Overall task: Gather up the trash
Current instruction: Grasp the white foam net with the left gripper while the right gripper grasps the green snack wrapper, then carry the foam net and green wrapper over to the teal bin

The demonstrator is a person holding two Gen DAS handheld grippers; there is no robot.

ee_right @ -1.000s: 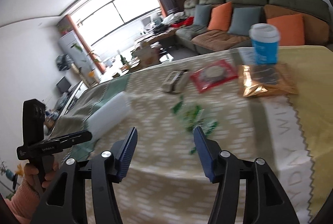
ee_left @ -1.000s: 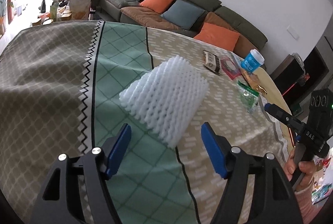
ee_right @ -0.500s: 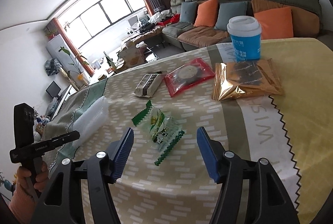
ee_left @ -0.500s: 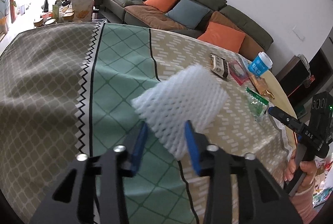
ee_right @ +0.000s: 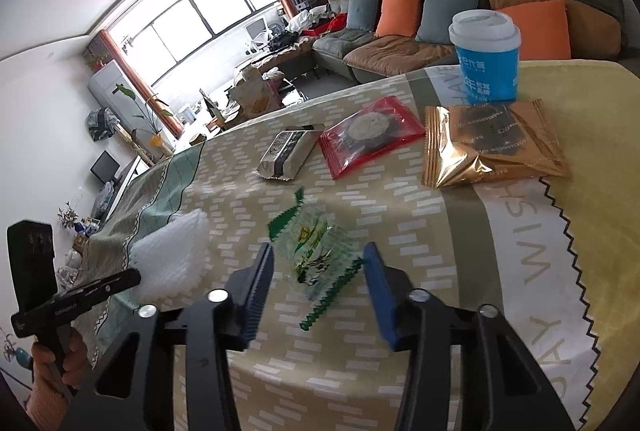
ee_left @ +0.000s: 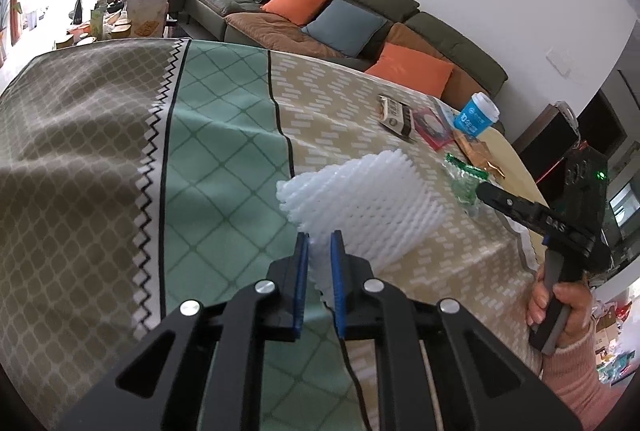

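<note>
The left hand-held gripper (ee_left: 319, 263) is closing, its blue pads clenched on the near corner of a white foam mesh sleeve (ee_left: 368, 207), which seems lifted a little off the counter (ee_left: 224, 151) under its patterned tablecloth. The right hand-held gripper (ee_right: 318, 271) is closing too, with a clear green-edged plastic wrapper (ee_right: 316, 263) lying between its pads, not yet pressed. Beyond lie a grey snack packet (ee_right: 286, 155), a red packet (ee_right: 370, 135), a gold foil packet (ee_right: 492, 151) and a blue paper cup with white lid (ee_right: 486, 59).
</note>
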